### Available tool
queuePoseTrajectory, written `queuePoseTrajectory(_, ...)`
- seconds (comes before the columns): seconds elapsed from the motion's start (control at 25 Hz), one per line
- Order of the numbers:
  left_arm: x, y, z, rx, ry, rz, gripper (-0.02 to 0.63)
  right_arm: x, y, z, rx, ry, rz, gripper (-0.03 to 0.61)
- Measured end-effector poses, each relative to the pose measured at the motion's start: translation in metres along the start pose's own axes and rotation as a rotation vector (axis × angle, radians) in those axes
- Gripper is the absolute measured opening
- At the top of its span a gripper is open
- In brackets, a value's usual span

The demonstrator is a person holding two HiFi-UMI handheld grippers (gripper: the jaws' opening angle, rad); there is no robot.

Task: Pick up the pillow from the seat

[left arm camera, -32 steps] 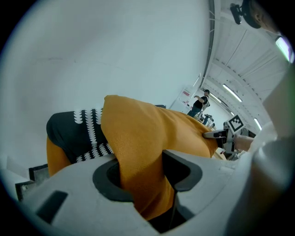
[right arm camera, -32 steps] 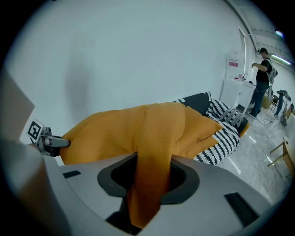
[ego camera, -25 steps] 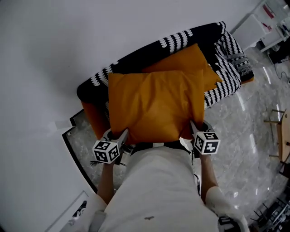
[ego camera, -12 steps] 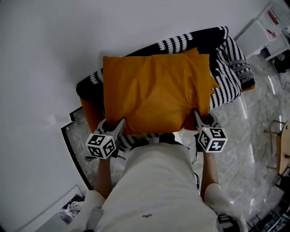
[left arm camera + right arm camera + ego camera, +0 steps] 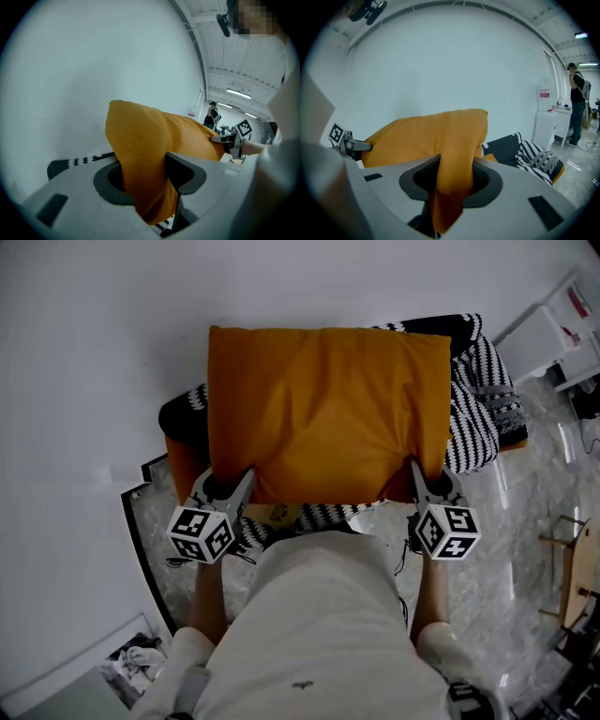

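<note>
two grippers are held out just beyond the wearer's pale shirt (image 5: 319, 634), each carrying a cube printed with black-and-white square patterns; no letters are shown on them. the left gripper (image 5: 246, 486) is clamped on the near left corner of the orange pillow (image 5: 323, 413), and in the left gripper view (image 5: 145, 183) a thick fold of the fabric is seen pinched between the two dark pads. the right gripper (image 5: 413, 476) is clamped on the near right corner, and in the right gripper view (image 5: 454, 180) the cloth is squeezed into a narrow ridge between its pads. the pillow is held up by these two corners, spread wide and raised over the armchair (image 5: 183, 465), most of which is hidden by it. a black-and-white patterned throw (image 5: 483, 381) is draped over the chair's back and right side. grey marbled floor (image 5: 506, 549) is seen around the chair, and a plain white wall (image 5: 94, 352) behind it. farther right a white cabinet (image 5: 544, 126) is placed against the wall, with a red-and-white label (image 5: 544, 93) above it, too small to be read. a person (image 5: 577, 103) is seen standing beyond it.
</note>
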State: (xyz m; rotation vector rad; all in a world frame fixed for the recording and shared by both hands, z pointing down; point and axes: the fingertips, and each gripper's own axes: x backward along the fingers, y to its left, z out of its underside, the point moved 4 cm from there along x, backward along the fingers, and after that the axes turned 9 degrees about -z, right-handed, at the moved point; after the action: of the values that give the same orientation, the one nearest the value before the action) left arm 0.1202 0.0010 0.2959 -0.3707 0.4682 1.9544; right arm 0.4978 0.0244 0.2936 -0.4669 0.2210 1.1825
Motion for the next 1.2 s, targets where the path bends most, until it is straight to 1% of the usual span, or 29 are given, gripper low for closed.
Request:
queuePoseTrajectory(0.32,-0.009,-0.007,-0.013,-0.002,-0.035,-0.02,0.21,-0.006,-0.011,-0.015,0.049,-0.022,-0.004,0.117)
queuePoseTrajectory(1.2,-0.013,-0.006,-0.014,0.004,-0.033,-0.036,0.212,-0.009,-0.013,-0.016,0.034,-0.007,-0.016,0.115)
